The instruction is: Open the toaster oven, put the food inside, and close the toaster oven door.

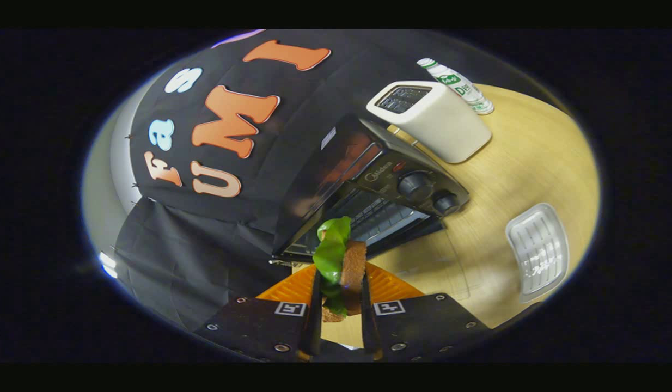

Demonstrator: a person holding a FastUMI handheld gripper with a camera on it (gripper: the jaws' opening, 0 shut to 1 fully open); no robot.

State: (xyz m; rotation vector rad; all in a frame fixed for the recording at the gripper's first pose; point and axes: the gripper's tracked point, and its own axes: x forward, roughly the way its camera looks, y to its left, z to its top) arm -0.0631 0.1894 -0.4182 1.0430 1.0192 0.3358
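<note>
- The pale wooden bench (532, 158) carries everything here, and the whole scene sits tilted because the gripper is rolled to one side.
- The black toaster oven (368, 185) with two round knobs stands toward the bench's back edge against the cloth wall, its glass door (423, 261) already dropped flat toward us and the wire rack showing inside the mouth.
- Beyond it, nearer the back corner, stands a white slot toaster (431, 120), with a small white and green bottle (456, 84) just behind that.
- Off to the side near the bench's front edge lies a clear ribbed plastic tray (537, 250), well apart from the oven.
- An orange ridged plate (292, 286) sits just under the fingers.
- The gripper (338, 305) is clamped on the sandwich (344, 261), brown bread with green lettuce, both fingers pressing its flat sides; it hangs in the air just before the oven mouth.
- To do this well, I'd say level the roll first, carry the sandwich straight in over the lowered door, and lower it onto the rack before letting go.
- Watch the loose lettuce; it could catch on the oven's upper lip.
</note>
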